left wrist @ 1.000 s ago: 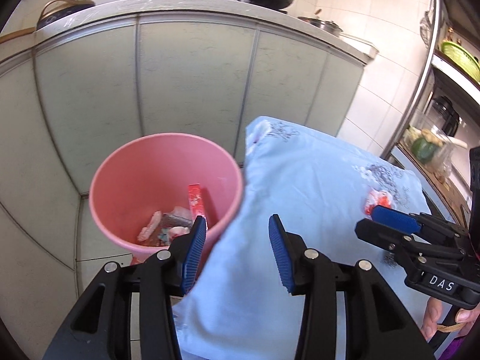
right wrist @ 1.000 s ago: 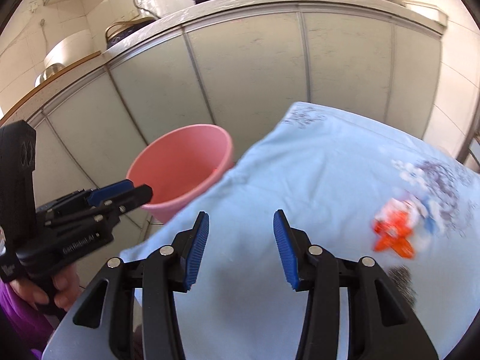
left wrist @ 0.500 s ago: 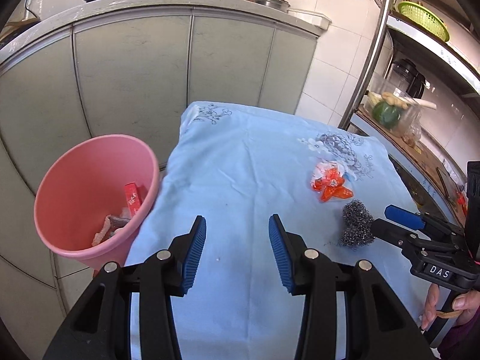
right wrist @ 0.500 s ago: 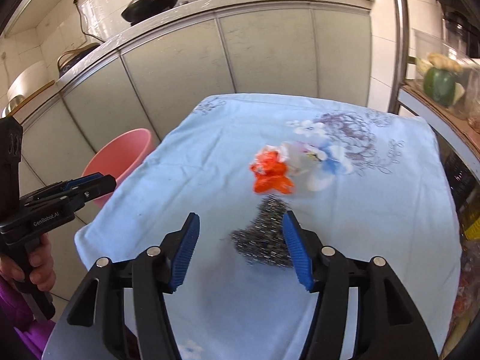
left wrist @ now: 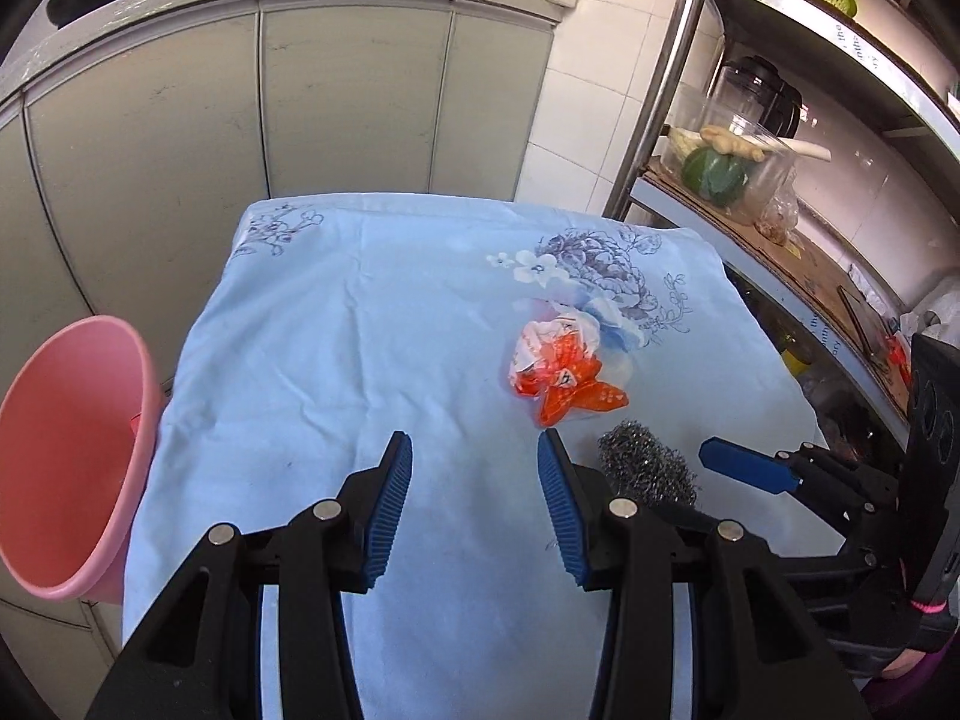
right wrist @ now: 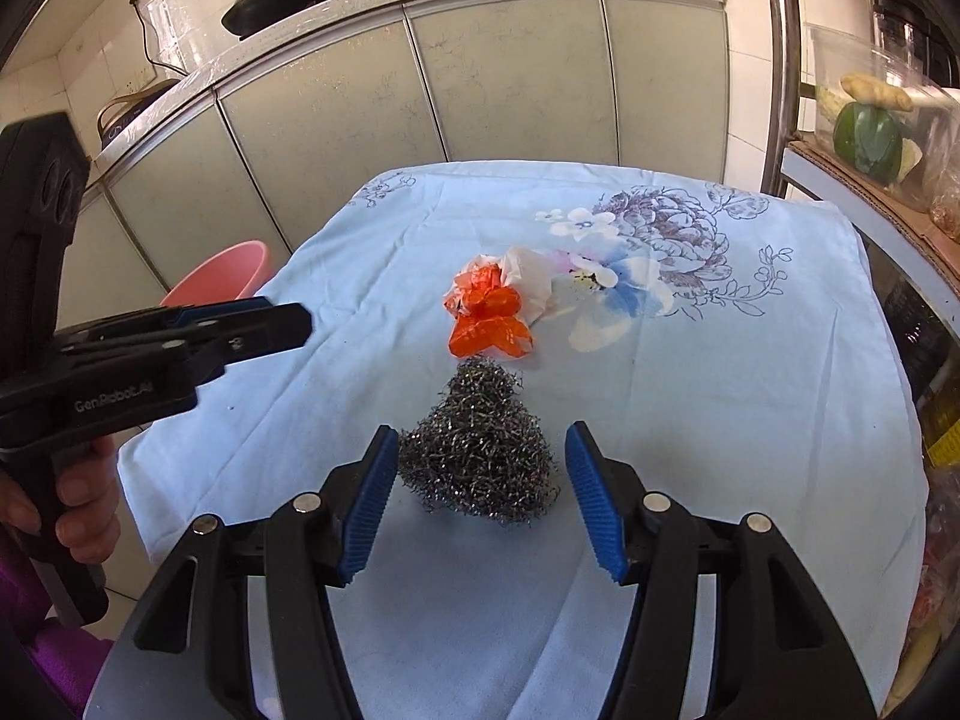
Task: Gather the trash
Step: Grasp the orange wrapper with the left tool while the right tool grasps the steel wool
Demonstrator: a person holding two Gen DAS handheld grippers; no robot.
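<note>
Tongs first, from the left: the left tongs (left wrist: 474, 468) hang apart and empty over bare blue cloth on the bench (left wrist: 312, 324), with the pink bin (left wrist: 66, 450) off the bench's left edge. The right tongs (right wrist: 482, 468) stand apart around the steel scrubber (right wrist: 480, 450), its left pad at the wool's edge and neither pad pressing, so I judge a pick-up is starting. Next they need to close on the scrubber and carry it left to the bin; the orange wrapper (right wrist: 489, 315) lies just beyond it.
</note>
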